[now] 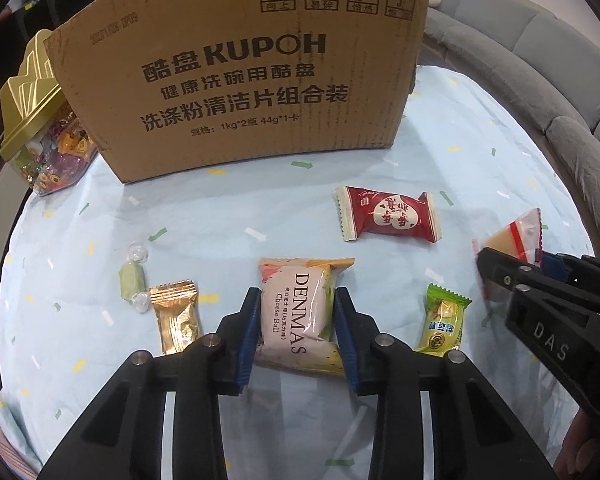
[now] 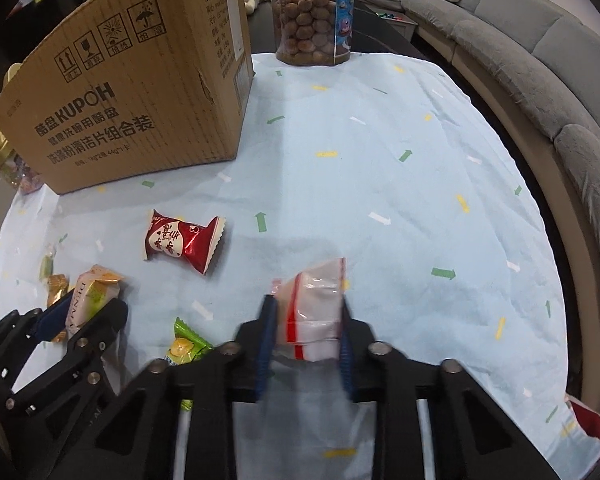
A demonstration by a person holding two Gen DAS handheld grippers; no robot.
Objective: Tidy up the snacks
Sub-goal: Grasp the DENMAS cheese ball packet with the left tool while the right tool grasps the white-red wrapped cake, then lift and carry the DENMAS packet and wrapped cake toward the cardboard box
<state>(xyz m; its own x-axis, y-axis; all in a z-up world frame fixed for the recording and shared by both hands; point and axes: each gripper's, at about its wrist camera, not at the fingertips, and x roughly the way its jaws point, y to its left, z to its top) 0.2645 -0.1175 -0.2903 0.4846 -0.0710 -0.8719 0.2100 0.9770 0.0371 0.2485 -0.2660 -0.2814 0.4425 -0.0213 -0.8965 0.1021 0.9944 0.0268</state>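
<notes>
Item 1. Left claw point(image 1: 296, 316): closed on the pink DENMAS cheese-ball packet point(image 1: 300, 316), blue pads pressed to both long sides. The packet lies flat on the table point(image 1: 260, 208), near its front edge.

Item 2. Right claw point(image 2: 306, 328): closed on a clear triangular packet with a red stripe point(image 2: 316, 312), to the right of the other snacks and also low on the cloth.

Item 3. Loose snacks on the table: red heart-printed packet point(image 1: 388, 216), green packet point(image 1: 444, 320), gold packet point(image 1: 176, 316), pale green twist-wrapped sweet point(image 1: 134, 280).

Item 4. Cardboard box point(image 1: 240, 72): stands behind the snacks, printed side to the cameras.

Item 5. Side containers: gold-lidded jar of mixed sweets point(image 1: 48, 136) left of the box; clear jar of brown balls point(image 2: 312, 20) right of it.

Step in hand, by judgement: a double pick-up, both packets gripped but not yet lifted.

Next move calls for: raising each packet clear of the cloth and carrying it over the box's front wall, assuming the box is the destination; the task does not say.

Not made out: the box interior and whether its top is open; the right-wrist view's near field is blurred, so the striped packet's contents stay unclear; a red object at the table's right edge is cut off.
</notes>
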